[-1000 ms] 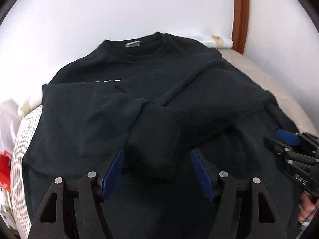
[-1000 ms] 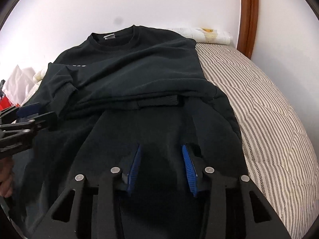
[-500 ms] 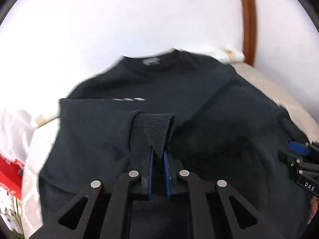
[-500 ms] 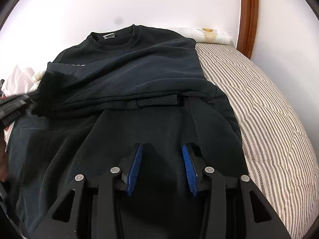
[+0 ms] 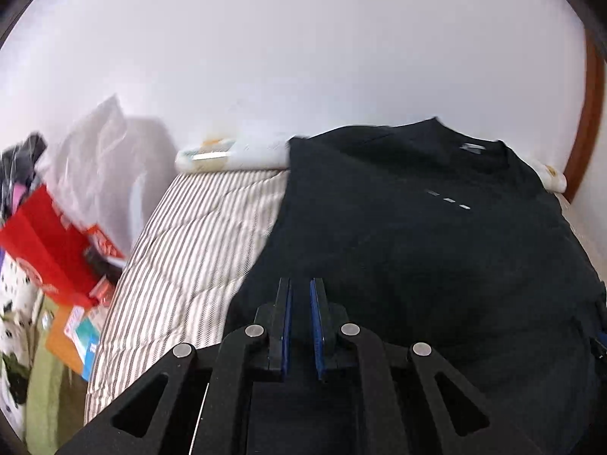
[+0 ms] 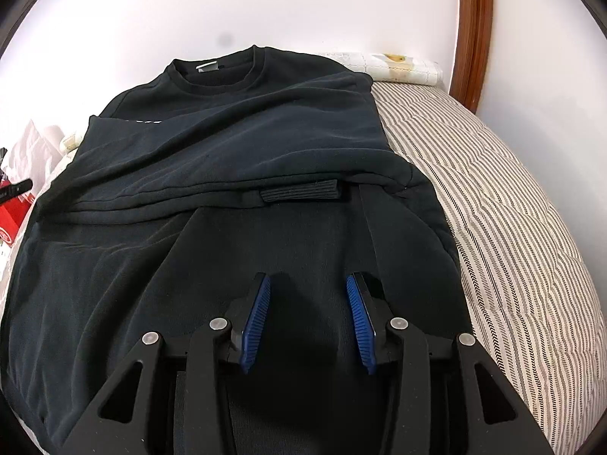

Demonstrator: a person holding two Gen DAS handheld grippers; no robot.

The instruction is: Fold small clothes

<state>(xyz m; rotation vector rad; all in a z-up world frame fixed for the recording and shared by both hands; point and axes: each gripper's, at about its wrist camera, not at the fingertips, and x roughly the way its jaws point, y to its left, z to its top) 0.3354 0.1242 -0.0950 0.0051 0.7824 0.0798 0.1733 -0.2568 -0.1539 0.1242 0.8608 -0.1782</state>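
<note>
My left gripper [image 5: 299, 295], wide a second ago, is now clenched on the black sweatshirt [image 6: 242, 144] and has swung left. My right gripper [image 6: 309, 295] stays half-spread, grasping nothing, over the sweatshirt on the striped bedcover [image 6: 512, 208].

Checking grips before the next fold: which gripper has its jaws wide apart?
The right gripper: its blue pads stand well apart above the sweatshirt. On the left gripper the pads are nearly together.
</note>
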